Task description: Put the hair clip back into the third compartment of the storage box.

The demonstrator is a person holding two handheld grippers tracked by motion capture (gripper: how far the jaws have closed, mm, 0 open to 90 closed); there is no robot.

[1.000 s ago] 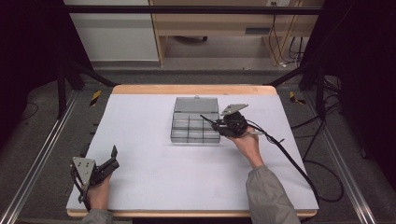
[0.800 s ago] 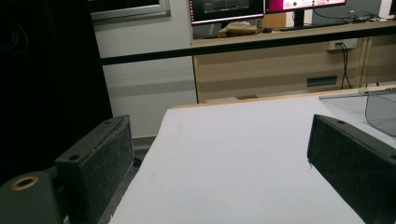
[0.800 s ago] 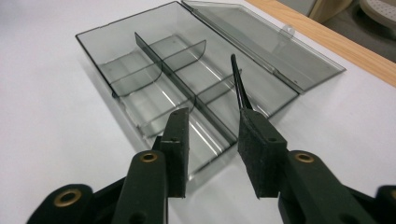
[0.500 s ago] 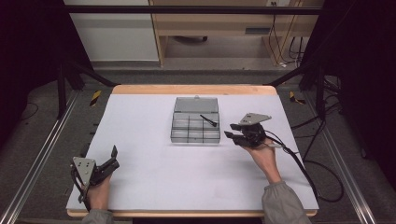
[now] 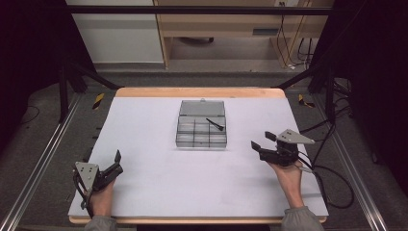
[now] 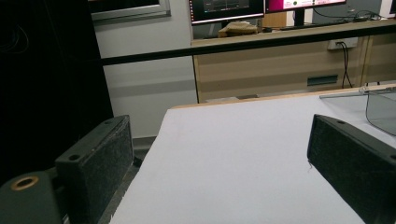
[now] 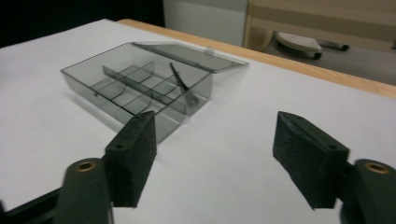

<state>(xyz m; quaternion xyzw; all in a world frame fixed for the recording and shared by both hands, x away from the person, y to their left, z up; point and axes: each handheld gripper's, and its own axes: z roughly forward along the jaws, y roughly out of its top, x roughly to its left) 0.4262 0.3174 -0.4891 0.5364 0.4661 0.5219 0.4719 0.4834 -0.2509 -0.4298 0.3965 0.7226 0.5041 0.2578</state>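
The right claw (image 5: 262,141) has drawn back from the clear compartment box (image 5: 201,124) since a second ago, when we saw it right at the box's right side; now it sits well apart from the box, near the tabletop's (image 5: 154,187) right edge, with its jaws spread wide and nothing between them. A thin black tool (image 5: 215,124) that was at the claw's tips earlier now lies in the box, leaning across a divider toward the right-hand compartments; in the right gripper view we see the tool (image 7: 182,84) slanted over the partitions, the box's lid (image 7: 189,51) laid open behind. The right hand (image 5: 287,171) reaches in from the bottom edge, the forearm running up the right side, the claw pointing left toward the box. The left claw (image 5: 117,160) has not moved: it rests at the tabletop's near left corner, held by the left hand (image 5: 98,199), jaws parted and empty, angled toward the far right.
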